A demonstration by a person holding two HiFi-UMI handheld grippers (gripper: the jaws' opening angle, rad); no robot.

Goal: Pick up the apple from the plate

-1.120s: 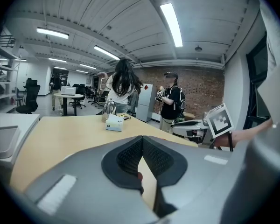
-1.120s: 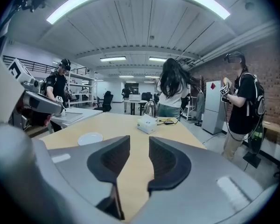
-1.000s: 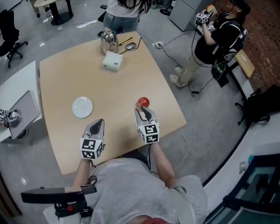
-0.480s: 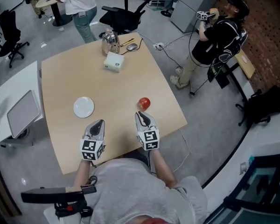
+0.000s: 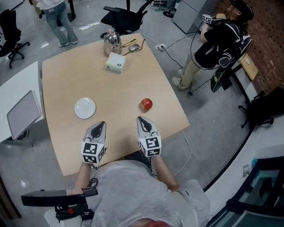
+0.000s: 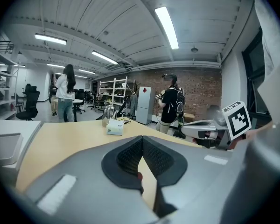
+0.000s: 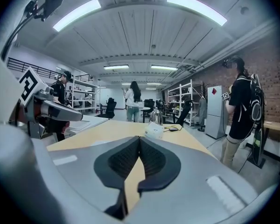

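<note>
White plate [image 5: 84,108] at centre-left of wooden desk [image 5: 75,70]. Left gripper [image 5: 100,124] just below-right of plate, fingers clenched, nothing between. Right gripper [image 5: 141,119] at lower centre, fingers likewise clenched and empty. Red apple [image 5: 146,104] on desk, just above right gripper's tip, not touching, well right of plate.

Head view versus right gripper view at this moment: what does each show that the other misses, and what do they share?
Only the head view shows the apple, lying on the table to the right of the white plate, not on it. Only the right gripper view shows the ceiling lights and the right gripper with its jaws shut on nothing. Both show the kettle, the white box and the left gripper.
</note>
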